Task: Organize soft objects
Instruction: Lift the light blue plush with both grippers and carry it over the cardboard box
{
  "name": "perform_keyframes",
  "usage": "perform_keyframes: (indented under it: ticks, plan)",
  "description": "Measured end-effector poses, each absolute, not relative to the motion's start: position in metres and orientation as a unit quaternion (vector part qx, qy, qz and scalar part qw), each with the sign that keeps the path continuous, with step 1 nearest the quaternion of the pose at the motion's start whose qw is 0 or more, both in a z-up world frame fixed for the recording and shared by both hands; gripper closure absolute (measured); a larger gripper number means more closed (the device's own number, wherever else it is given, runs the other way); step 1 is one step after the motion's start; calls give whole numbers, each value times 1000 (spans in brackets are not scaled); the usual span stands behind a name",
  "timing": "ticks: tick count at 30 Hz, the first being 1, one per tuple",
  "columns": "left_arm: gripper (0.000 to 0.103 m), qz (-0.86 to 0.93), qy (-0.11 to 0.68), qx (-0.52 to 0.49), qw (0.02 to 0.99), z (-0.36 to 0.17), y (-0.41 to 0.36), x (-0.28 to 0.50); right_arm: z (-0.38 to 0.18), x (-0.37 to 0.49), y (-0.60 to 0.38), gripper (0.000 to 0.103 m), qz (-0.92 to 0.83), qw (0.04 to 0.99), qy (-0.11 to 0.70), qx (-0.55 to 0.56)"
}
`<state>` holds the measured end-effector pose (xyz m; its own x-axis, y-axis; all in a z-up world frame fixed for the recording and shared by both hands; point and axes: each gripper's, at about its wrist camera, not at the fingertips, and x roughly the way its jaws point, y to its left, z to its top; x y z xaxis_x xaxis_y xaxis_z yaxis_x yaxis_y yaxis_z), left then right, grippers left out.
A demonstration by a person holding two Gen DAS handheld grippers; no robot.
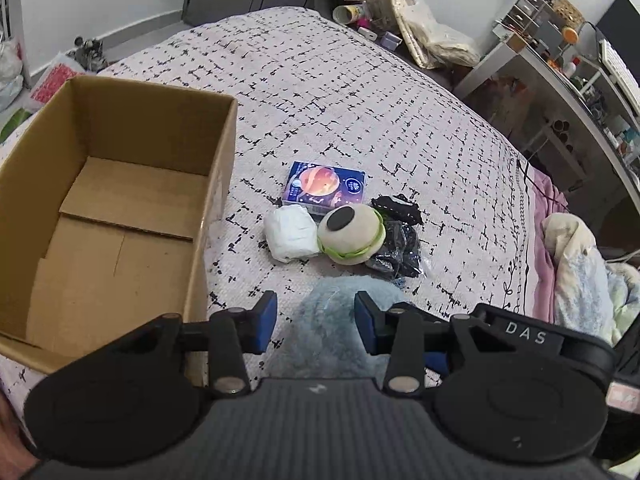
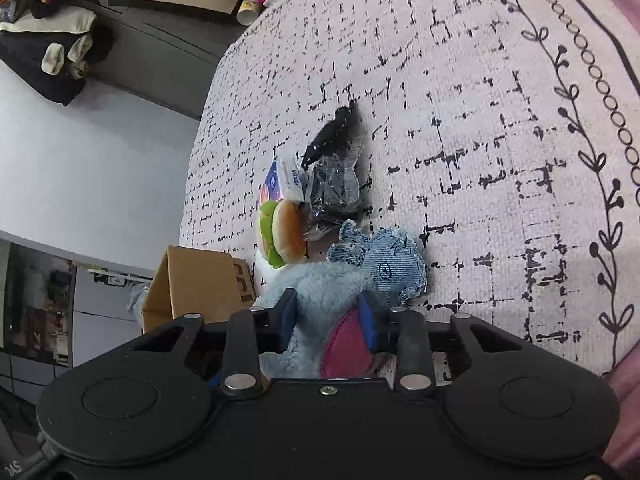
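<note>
Bedspread (image 1: 360, 92), open box (image 1: 120, 184), denim toy (image 2: 392, 268)

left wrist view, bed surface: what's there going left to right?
cardboard box → white soft bundle → burger plush → black items in clear bag
</note>
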<state>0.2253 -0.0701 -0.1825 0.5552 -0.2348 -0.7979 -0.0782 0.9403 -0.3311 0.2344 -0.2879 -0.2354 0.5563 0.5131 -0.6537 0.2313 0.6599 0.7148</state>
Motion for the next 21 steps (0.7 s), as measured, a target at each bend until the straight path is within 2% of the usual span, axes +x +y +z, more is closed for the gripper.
perform_keyframes:
  ticks: [15, 21]
  plan:
    - [62, -68, 465, -160, 868, -204, -91, 214, -225, 220, -291, 86, 61, 803, 450, 386]
    - [72, -76, 461, -185, 864, -202, -86, 214, -221, 217, -288, 88, 65, 811, 441, 379]
